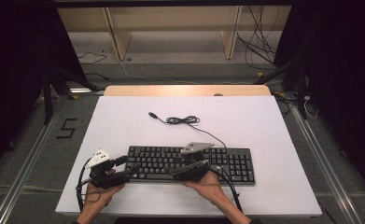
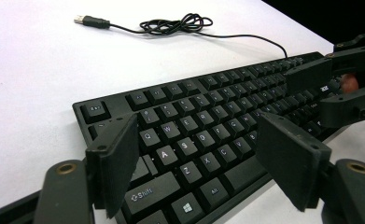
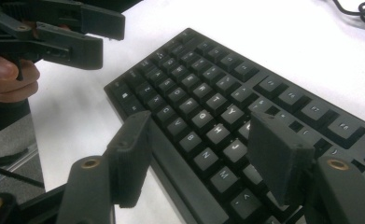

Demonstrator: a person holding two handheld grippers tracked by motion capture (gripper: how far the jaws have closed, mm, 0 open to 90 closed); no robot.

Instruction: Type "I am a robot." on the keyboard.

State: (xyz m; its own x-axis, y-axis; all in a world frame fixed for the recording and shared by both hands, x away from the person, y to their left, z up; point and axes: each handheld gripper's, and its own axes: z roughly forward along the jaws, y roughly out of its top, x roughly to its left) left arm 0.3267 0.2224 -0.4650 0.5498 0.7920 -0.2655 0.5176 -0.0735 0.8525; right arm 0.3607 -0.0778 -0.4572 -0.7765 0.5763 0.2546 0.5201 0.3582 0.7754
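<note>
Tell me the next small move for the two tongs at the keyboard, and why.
Probably close both on the keyboard's near edge. Left tongs and right tongs stand open astride that edge, gripping nothing, so neither has a hold yet.

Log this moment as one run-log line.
left gripper: open, at keyboard left end | right gripper: open, over keys | cable: loose

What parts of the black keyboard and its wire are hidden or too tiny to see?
- High view: key letters on the flat black plastic keyboard are too small to read; the right gripper covers some middle keys.
- Left gripper view: the left gripper hides some of the near keys; the bottom edge cuts off others.
- Right gripper view: the thin black cable is cut off by the top edge.
</note>
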